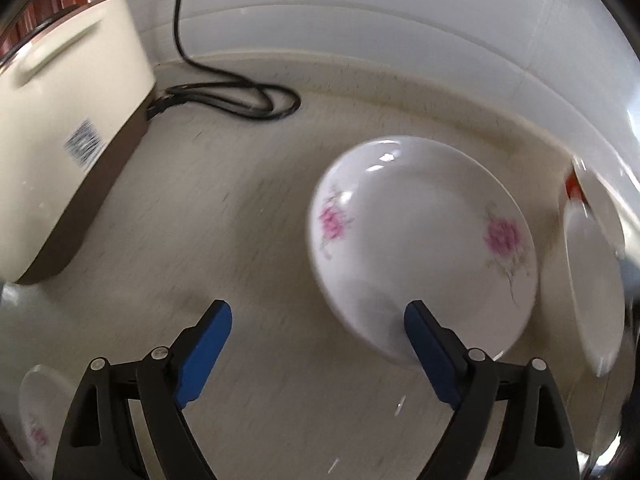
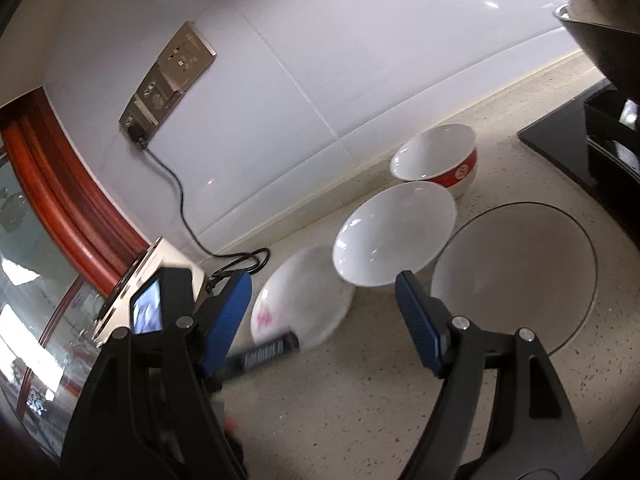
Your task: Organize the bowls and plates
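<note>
Below us, in the left wrist view, the left gripper hangs over the pale speckled table with its blue jaws spread wide and nothing between them. The flowered plate lies flat on the table at the centre right of the frame; the right-hand jaw overlaps its near rim in the picture, but we cannot tell whether it touches. A cream appliance fills the upper left, with a black cord looped on the table beside it. At the right edge we see a plain white plate, blurred.

From the right wrist view, the right gripper also holds its jaws apart, empty, above the table. Beyond them the same flowered plate lies at the lower centre, and part of the left gripper shows as a dark blurred bar at its near edge. Just right of it stands the plain white plate, tilted, and behind that a red-banded bowl near the wall. A round lid is set into the table at the right.
</note>
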`<action>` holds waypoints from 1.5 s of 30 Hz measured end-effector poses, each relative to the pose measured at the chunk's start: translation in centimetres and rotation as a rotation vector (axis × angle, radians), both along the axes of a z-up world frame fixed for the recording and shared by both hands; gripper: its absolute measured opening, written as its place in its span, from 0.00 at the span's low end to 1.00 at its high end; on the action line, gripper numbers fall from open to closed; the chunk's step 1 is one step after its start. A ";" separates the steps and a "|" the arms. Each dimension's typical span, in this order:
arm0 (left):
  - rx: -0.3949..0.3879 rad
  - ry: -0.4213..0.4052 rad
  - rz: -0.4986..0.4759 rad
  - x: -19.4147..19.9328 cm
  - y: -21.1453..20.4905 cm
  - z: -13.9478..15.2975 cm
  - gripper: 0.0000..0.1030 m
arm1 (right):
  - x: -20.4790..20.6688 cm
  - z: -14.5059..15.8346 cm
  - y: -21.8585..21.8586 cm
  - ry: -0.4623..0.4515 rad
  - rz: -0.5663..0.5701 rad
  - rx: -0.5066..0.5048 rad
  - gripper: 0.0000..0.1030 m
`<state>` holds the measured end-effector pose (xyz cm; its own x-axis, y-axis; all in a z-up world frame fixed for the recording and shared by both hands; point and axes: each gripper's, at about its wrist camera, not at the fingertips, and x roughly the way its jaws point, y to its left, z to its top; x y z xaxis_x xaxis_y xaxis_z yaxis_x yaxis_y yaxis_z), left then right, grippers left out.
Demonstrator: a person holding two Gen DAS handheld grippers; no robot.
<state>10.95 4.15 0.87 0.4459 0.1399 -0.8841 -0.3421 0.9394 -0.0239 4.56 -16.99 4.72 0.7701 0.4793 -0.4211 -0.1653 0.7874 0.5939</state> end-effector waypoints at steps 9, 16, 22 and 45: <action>0.035 0.054 -0.134 -7.9 -1.5 0.2 0.87 | 1.4 -1.0 0.7 0.075 0.112 -0.039 0.61; -0.014 0.014 -0.122 -9.7 -0.9 1.4 0.86 | 1.3 -1.9 3.5 0.087 0.194 -0.188 0.40; -0.042 -0.052 -0.049 -8.5 2.5 2.9 0.82 | 1.3 -3.1 6.4 0.112 0.266 -0.324 0.38; -0.109 0.008 -0.117 -7.6 2.3 0.9 0.34 | 2.7 -6.3 7.9 0.250 0.273 -0.409 0.23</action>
<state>3.39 6.47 1.75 0.4464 -0.0093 -0.8948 -0.2309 0.9649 -0.1252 7.30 -9.10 -1.56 0.4932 0.4065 -0.7691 -0.2892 0.9104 0.2958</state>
